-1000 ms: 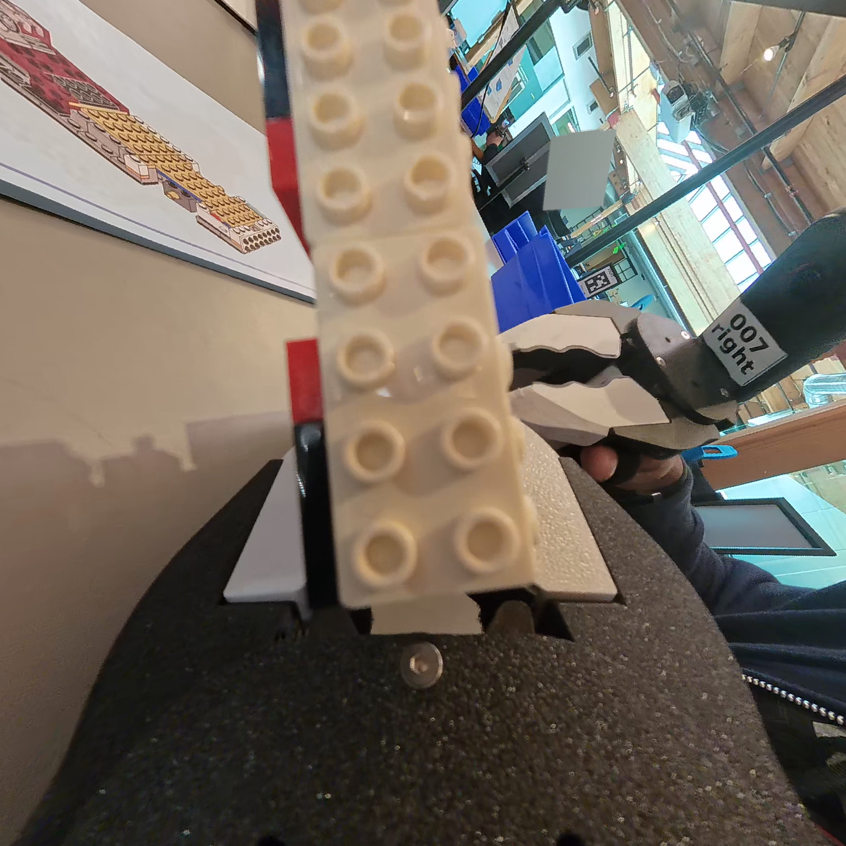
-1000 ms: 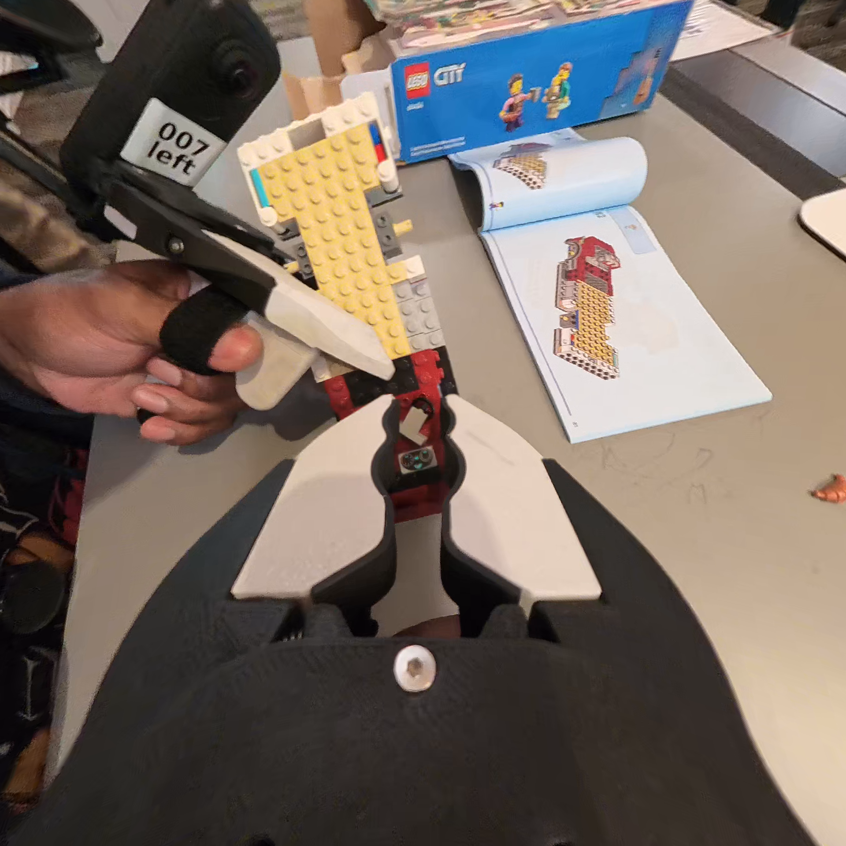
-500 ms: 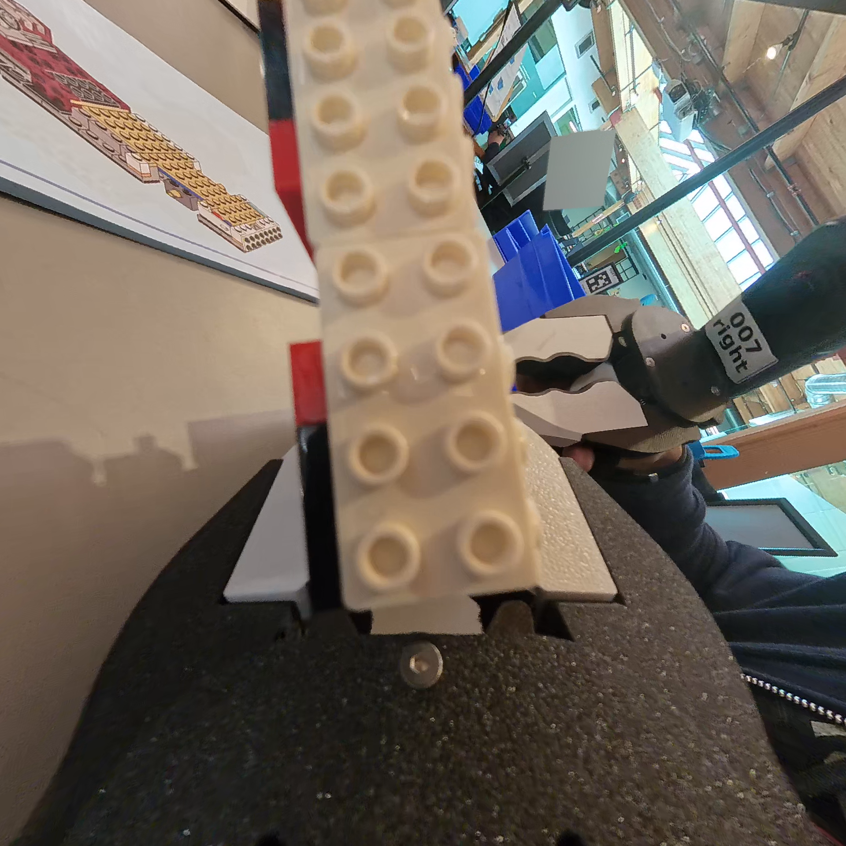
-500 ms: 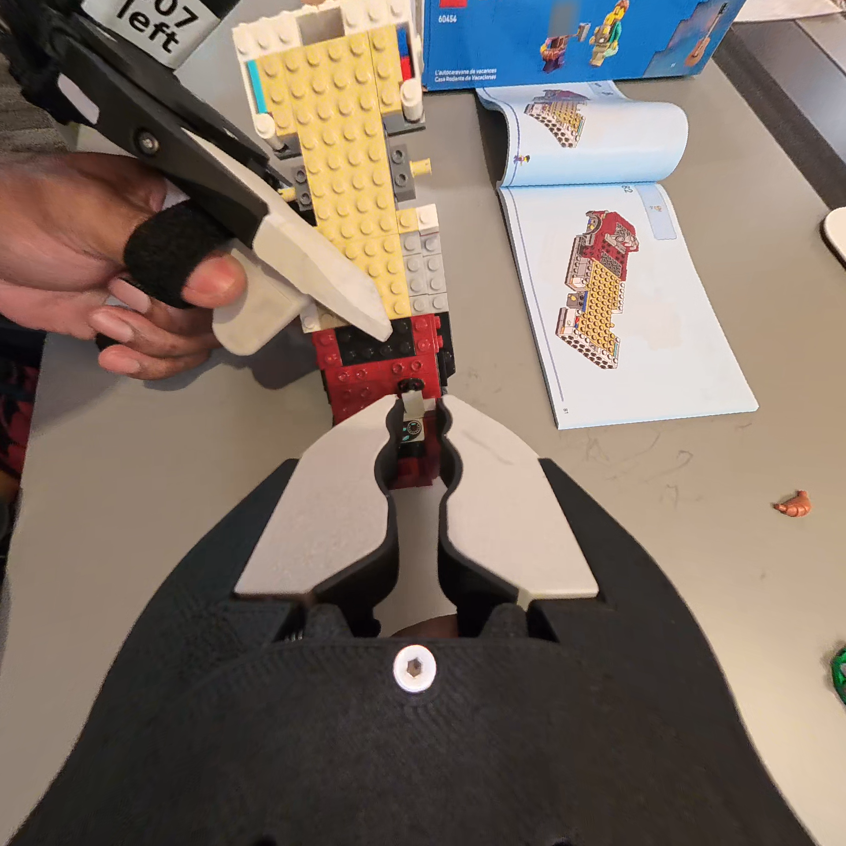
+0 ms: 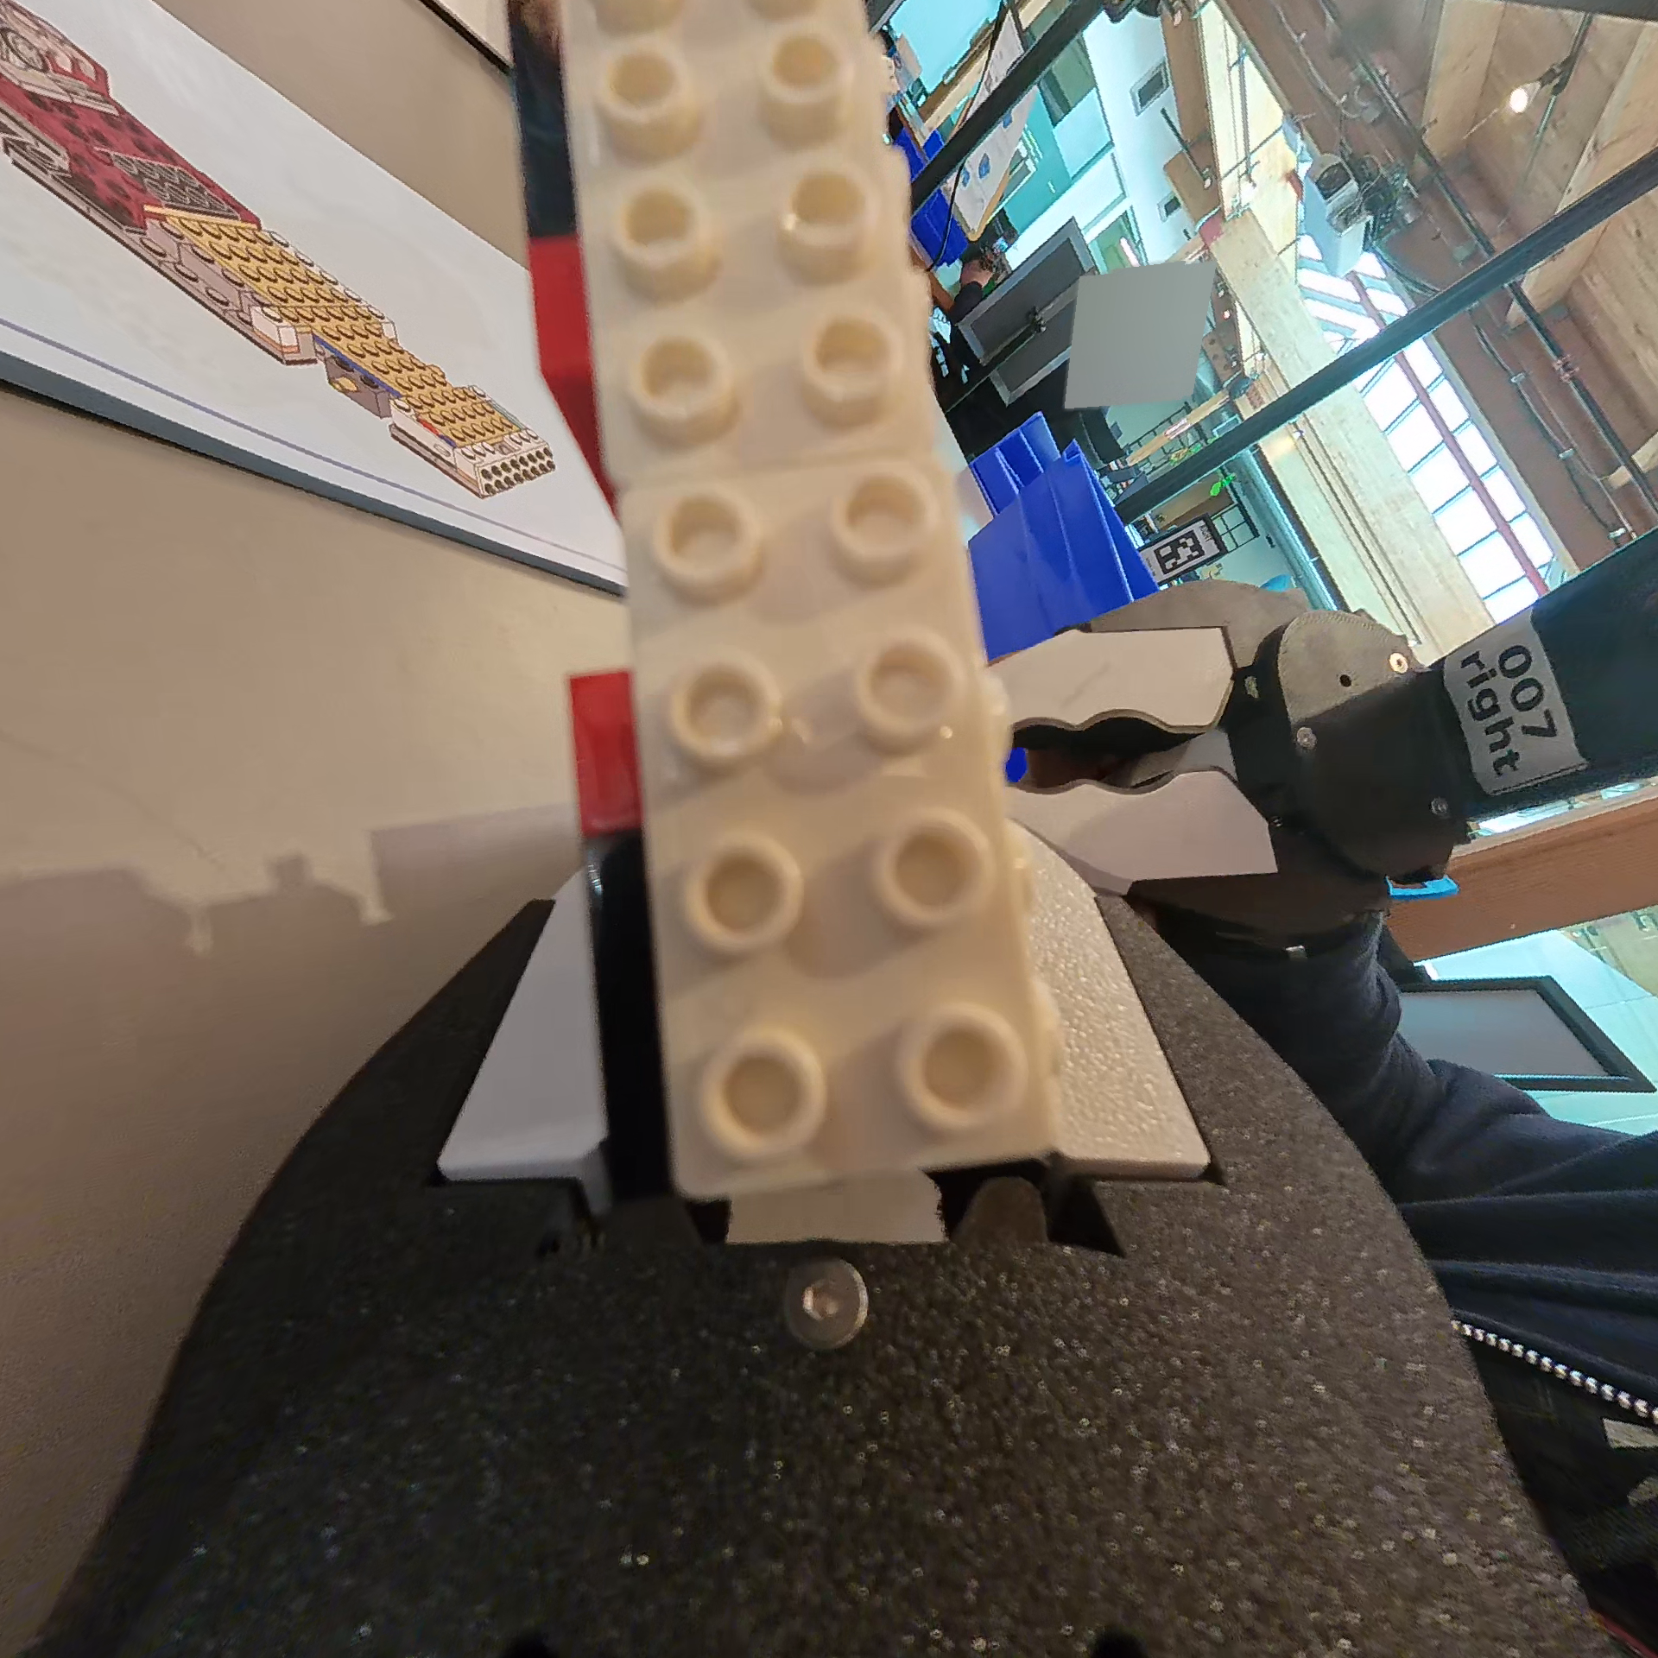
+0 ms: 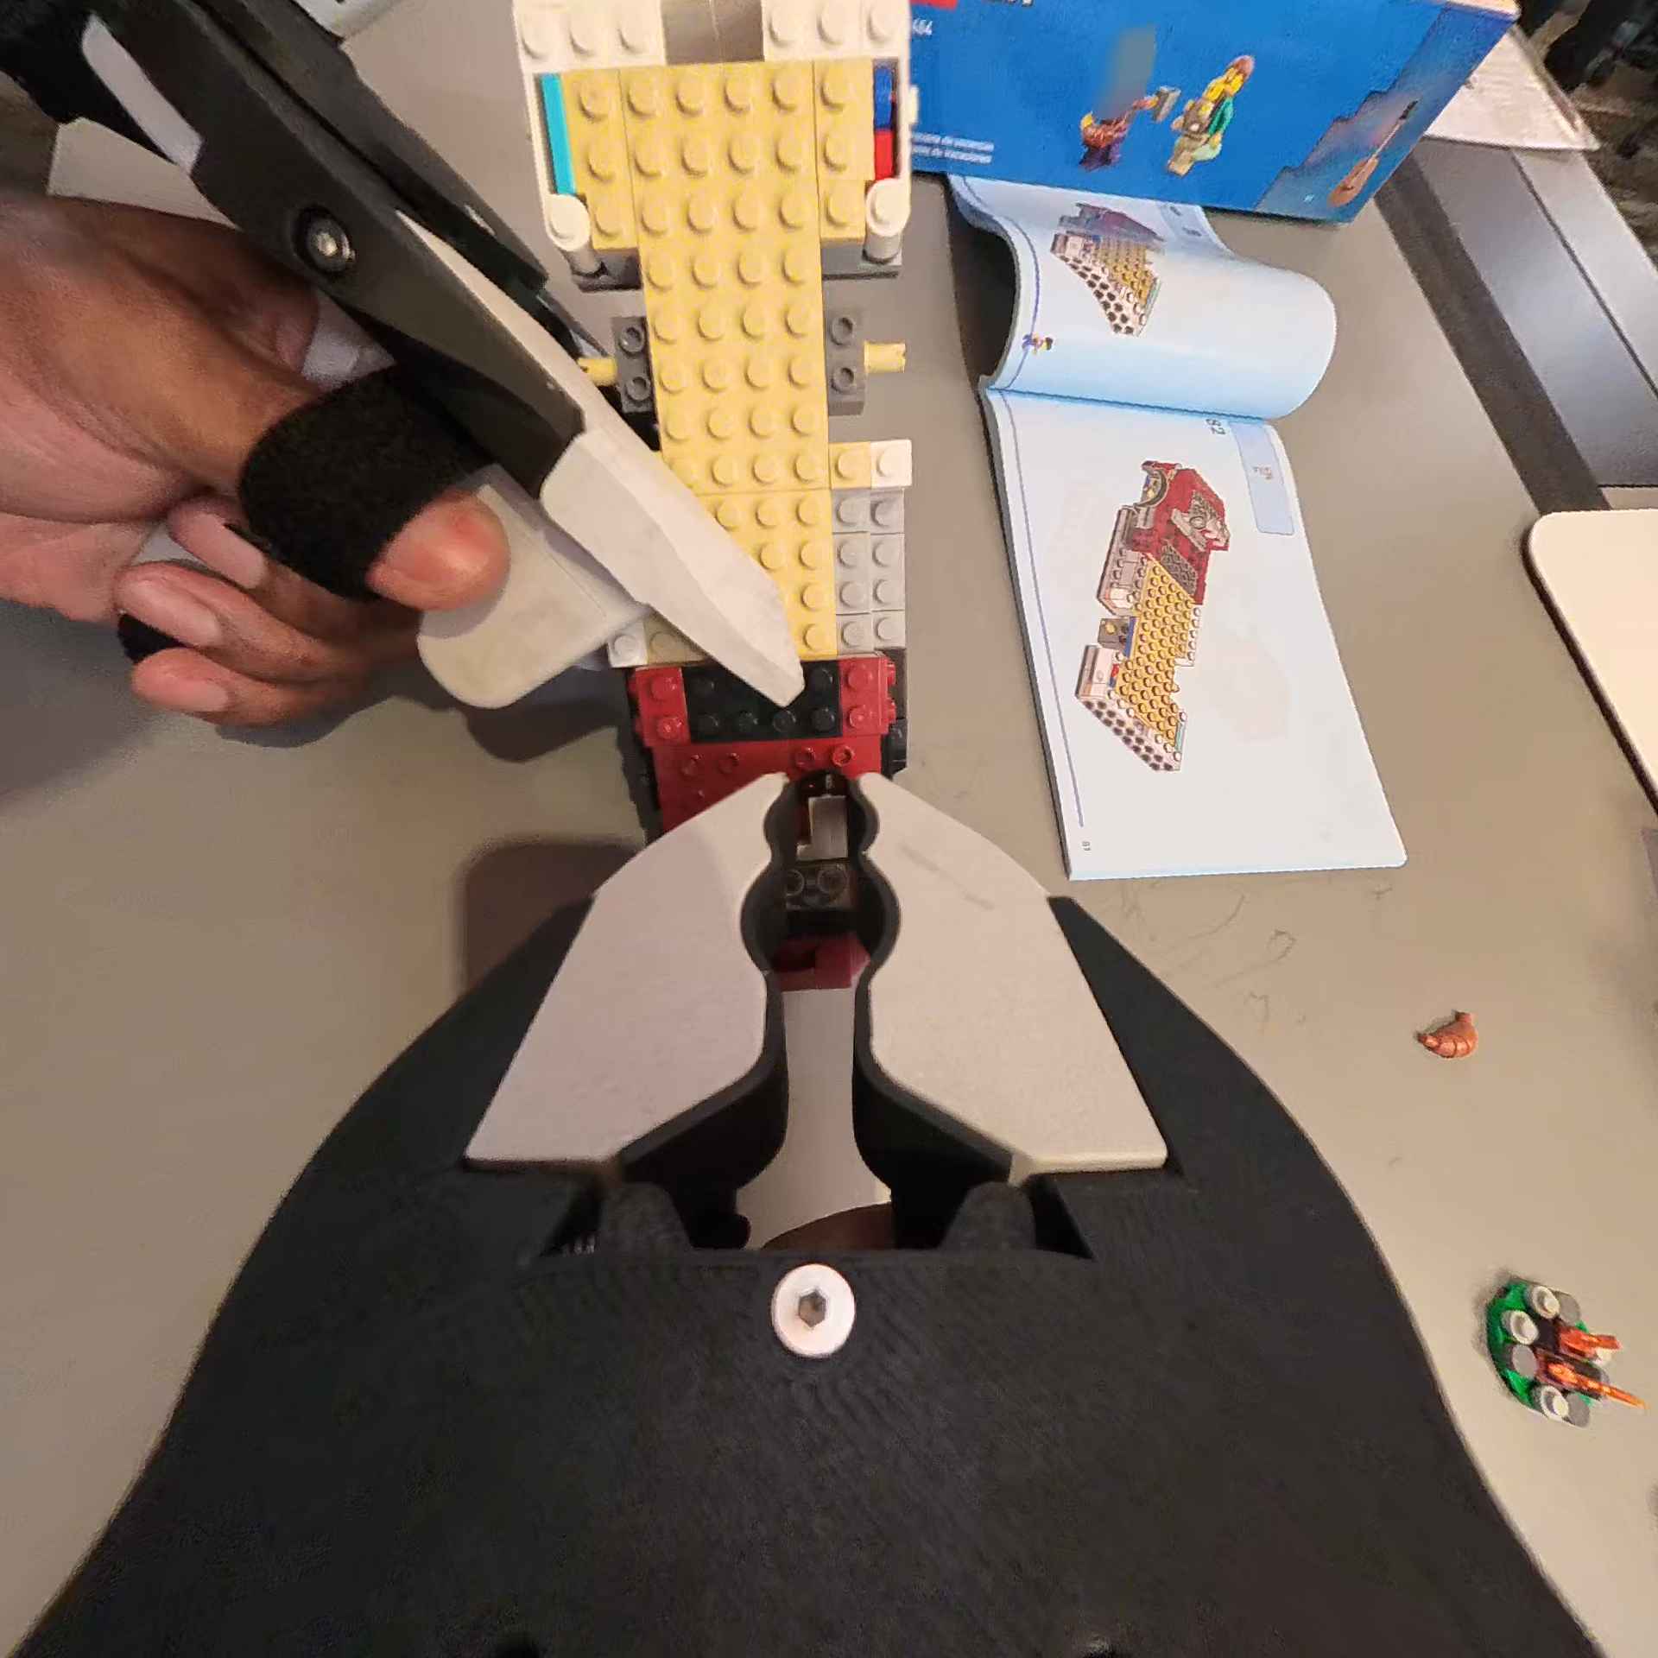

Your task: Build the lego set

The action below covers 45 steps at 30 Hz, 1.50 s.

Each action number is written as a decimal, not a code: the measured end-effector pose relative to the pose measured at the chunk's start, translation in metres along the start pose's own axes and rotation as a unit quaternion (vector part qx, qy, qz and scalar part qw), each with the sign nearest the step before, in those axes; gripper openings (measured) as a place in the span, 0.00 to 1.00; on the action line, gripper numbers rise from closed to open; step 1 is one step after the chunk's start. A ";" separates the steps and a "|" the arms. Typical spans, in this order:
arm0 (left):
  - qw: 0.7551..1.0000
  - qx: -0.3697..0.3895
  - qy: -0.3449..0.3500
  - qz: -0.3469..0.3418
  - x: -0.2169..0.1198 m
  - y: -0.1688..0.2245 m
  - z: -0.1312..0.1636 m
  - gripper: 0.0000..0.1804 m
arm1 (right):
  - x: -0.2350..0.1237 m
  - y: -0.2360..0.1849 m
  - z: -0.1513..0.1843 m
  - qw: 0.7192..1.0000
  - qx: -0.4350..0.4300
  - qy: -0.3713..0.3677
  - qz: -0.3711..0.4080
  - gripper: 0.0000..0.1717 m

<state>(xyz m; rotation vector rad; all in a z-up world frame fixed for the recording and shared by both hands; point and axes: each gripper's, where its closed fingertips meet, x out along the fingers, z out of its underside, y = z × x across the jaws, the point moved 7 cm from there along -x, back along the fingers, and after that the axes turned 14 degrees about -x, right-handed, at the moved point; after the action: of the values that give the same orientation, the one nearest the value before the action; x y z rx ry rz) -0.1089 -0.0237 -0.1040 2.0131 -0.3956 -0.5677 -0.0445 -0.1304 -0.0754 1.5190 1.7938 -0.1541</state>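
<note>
My left gripper [image 5: 807, 852] is shut on a long brick model [image 5: 807, 628]. Its white studded plates and red and black edge fill the space between my fingers. In the right wrist view the left gripper [image 6: 700, 646] clamps the model's [image 6: 736, 359] left side, where the yellow deck meets the red and black front. My right gripper [image 6: 818, 789] is at the model's red front end. Its jaws stand narrowly apart around a small white piece [image 6: 825, 825] there, with a thin dark gap at each side. In the left wrist view the right gripper [image 5: 1023, 745] shows behind the model.
An open instruction booklet [image 6: 1166, 628] lies right of the model on the grey table [image 6: 269, 942]. A blue box [image 6: 1166, 81] stands behind it. A small brown piece [image 6: 1449, 1032] and a green round piece [image 6: 1543, 1355] lie at the right. A person's hand [image 6: 179, 466] holds the left gripper. My two grippers' fingertips are within a few centimetres of each other.
My right gripper's jaws have narrowed around the small white piece, which went from tilted to upright. The model now points straight away in the right wrist view. My left gripper's grasp has not changed.
</note>
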 end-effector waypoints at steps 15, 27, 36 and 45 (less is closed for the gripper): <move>1.000 0.000 0.004 0.000 -0.001 0.000 0.000 0.16 | -0.002 -0.005 0.006 0.986 0.078 0.141 0.034 0.06; 1.000 0.004 0.002 -0.001 0.000 0.001 0.000 0.16 | 0.001 -0.010 0.007 0.986 0.064 0.149 0.026 0.05; 1.000 0.005 -0.003 -0.002 0.000 0.001 0.001 0.15 | -0.004 -0.008 0.016 0.990 0.051 0.129 0.031 0.05; 1.000 -0.002 0.001 -0.002 -0.001 0.000 0.000 0.15 | -0.008 -0.009 0.023 0.994 0.032 0.097 0.041 0.04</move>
<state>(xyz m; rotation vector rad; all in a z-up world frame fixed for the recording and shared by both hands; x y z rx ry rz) -0.1091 -0.0231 -0.1039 2.0103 -0.3887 -0.5685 -0.0416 -0.1513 -0.0901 1.6993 1.8896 -0.0244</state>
